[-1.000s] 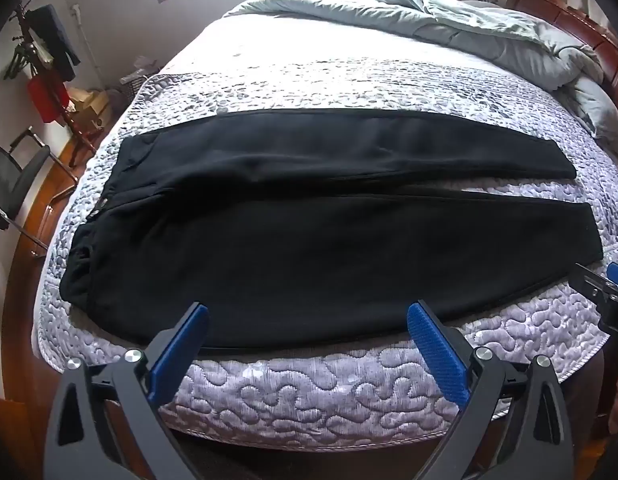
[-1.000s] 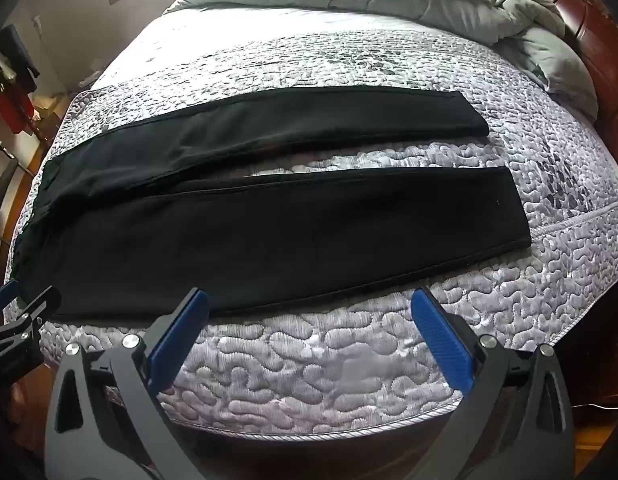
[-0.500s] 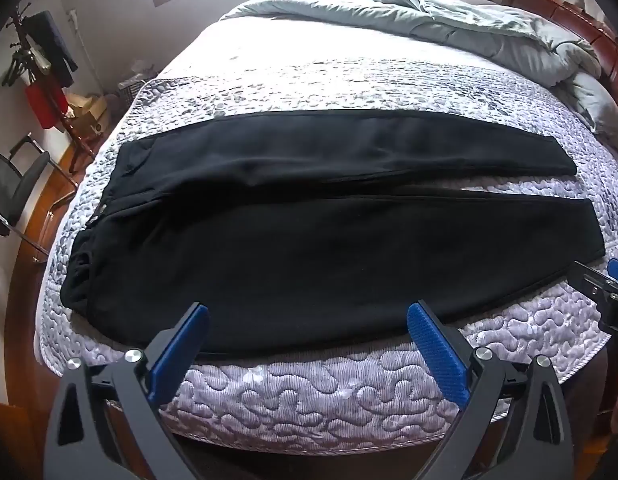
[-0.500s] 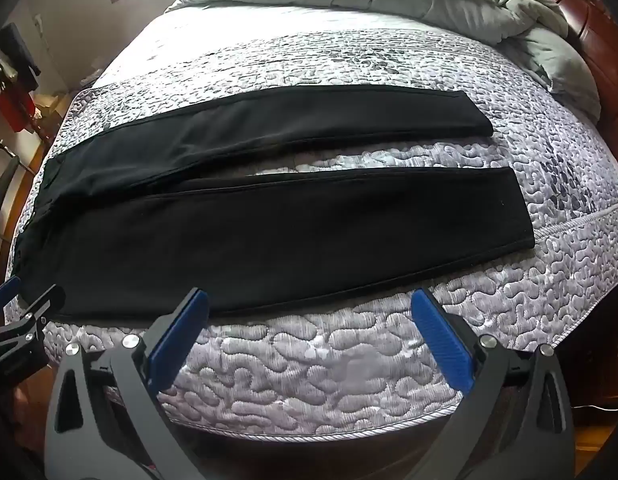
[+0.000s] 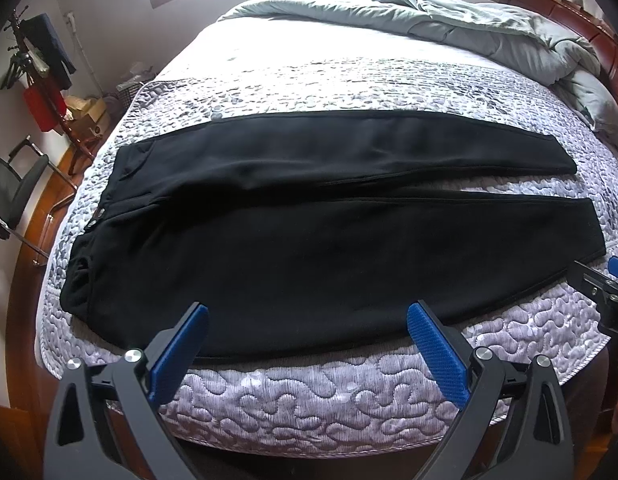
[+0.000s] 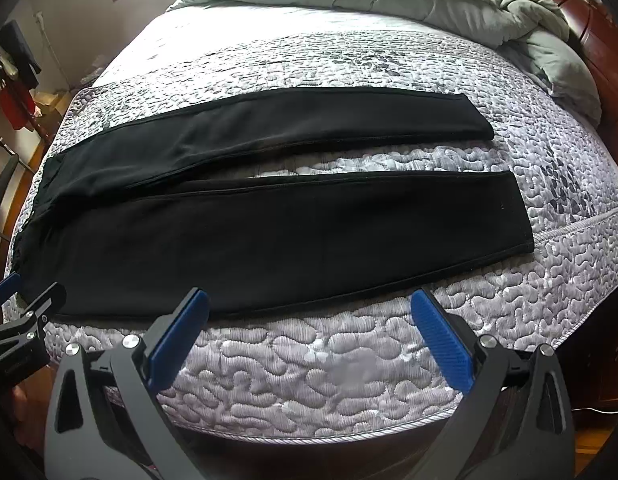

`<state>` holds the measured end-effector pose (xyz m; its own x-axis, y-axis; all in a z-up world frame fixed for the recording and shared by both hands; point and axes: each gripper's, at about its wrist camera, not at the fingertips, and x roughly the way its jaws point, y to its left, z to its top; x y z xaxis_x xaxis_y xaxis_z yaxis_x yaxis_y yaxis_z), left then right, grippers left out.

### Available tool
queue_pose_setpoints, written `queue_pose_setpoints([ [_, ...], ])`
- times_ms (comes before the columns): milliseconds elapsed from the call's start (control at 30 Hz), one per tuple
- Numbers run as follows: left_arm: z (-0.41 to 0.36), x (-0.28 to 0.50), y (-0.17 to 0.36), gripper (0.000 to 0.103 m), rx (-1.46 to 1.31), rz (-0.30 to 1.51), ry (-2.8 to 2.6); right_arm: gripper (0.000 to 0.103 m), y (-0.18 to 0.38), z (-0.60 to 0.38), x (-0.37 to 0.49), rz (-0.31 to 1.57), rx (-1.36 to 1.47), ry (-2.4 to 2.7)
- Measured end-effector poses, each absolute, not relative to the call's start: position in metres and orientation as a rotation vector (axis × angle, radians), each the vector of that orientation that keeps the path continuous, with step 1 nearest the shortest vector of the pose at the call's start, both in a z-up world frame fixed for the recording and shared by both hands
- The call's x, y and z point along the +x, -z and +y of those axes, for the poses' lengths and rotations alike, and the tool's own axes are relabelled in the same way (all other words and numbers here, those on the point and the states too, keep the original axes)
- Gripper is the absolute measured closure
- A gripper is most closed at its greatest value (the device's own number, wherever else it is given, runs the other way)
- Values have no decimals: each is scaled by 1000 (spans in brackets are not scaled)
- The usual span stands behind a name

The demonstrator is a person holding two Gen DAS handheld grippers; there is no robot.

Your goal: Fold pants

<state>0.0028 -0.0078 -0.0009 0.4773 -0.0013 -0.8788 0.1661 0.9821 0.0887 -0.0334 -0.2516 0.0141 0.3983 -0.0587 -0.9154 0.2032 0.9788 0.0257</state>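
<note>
Both claws, left claw [image 5: 307, 350] and right claw [image 6: 309, 340], gape empty at lower frame; black pants [image 5: 309, 240] lie flat on the bed [image 5: 309, 408] just above, seemingly untouched.

The left gripper [image 5: 307, 354] hangs low at six o'clock in its own view, blue-padded fingers [image 5: 179, 354] spread wide, gripping nothing. The right gripper [image 6: 309, 344] matches that pose, fingers [image 6: 439, 344] splayed and bare. Each sees the other's tip at its frame edge.
</note>
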Motion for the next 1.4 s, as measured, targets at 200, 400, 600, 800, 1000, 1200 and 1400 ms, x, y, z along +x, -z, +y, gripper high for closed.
queue_pose_setpoints([
  [200,-10,5,2,4,174,1072,108,3,-14,-253,-32,1149,134,167],
  [400,-11,6,-1,4,169,1072,111,3,-19,-250,-32,1140,116,166],
  [600,-13,3,-14,4,172,1041,110,3,-32,-246,-31,1105,103,151],
  [800,-16,5,-23,4,169,1024,113,3,-36,-246,-27,1094,105,142],
  [1000,-17,10,-26,4,155,1020,117,3,-36,-248,-24,1091,105,146],
  [1200,-17,16,-25,4,153,1025,116,3,-31,-254,-21,1097,121,152],
  [1400,-20,18,-24,4,159,1021,117,3,-29,-256,-17,1099,124,155],
])
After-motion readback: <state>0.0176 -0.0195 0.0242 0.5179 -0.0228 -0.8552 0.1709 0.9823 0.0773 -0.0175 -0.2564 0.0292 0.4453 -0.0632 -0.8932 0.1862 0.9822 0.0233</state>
